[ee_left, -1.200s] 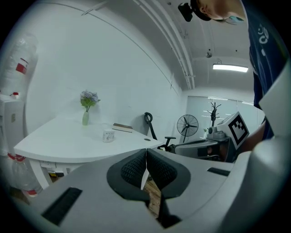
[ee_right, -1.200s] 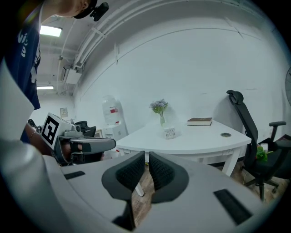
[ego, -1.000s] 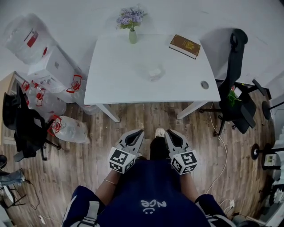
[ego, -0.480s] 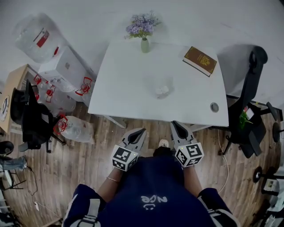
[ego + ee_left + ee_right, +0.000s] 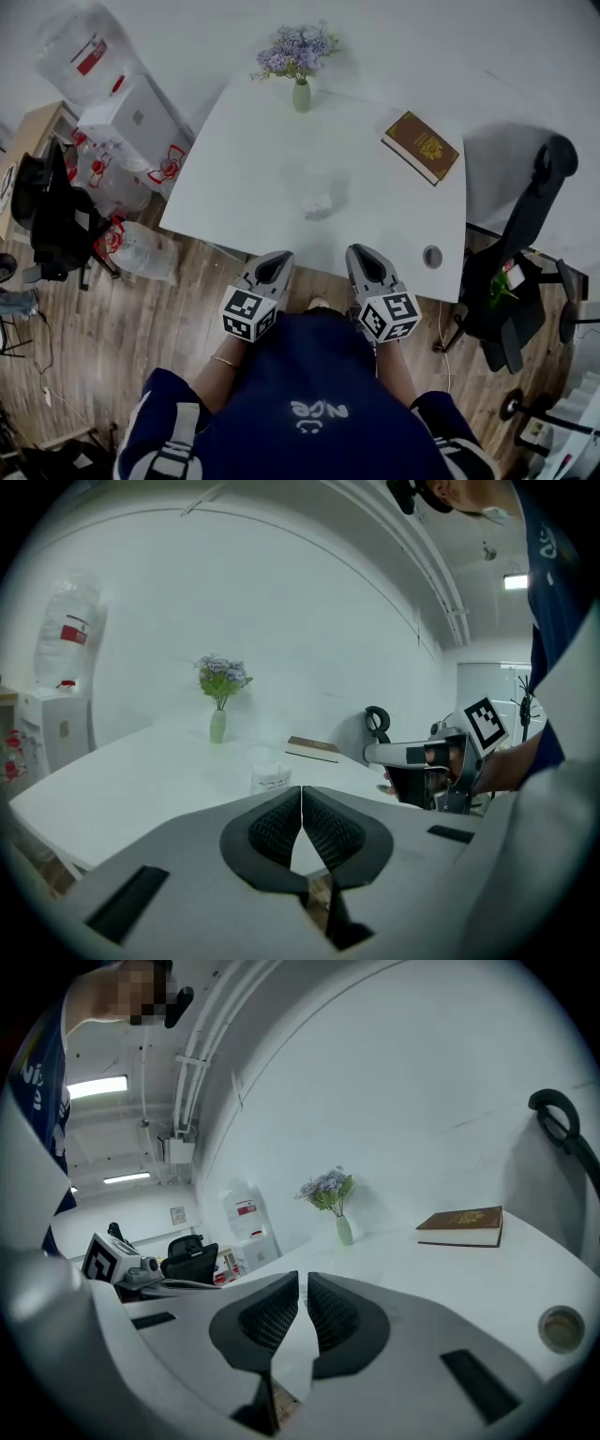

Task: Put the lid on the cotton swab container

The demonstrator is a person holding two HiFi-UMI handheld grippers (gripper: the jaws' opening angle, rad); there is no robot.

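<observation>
The clear cotton swab container point(image 5: 319, 204) stands near the middle of the white table point(image 5: 244, 178); in the left gripper view the container point(image 5: 270, 772) shows small, beyond my jaws. I cannot tell its lid apart from it. My left gripper point(image 5: 278, 257) hovers at the table's near edge, shut and empty, its pads meeting at the tips point(image 5: 301, 789). My right gripper point(image 5: 357, 250) is beside it at the same edge, also shut with nothing held point(image 5: 303, 1283). Both are well short of the container.
A vase of purple flowers point(image 5: 300, 92) stands at the table's far edge, a brown book point(image 5: 421, 146) at the far right, a cable grommet point(image 5: 432, 256) near the front right corner. Water jugs and a dispenser point(image 5: 122, 122) crowd the left; an office chair point(image 5: 525, 272) stands right.
The person has stepped closer: the table now lies nearer and both grippers have come from over the floor to the table's front edge. Both stayed shut.
</observation>
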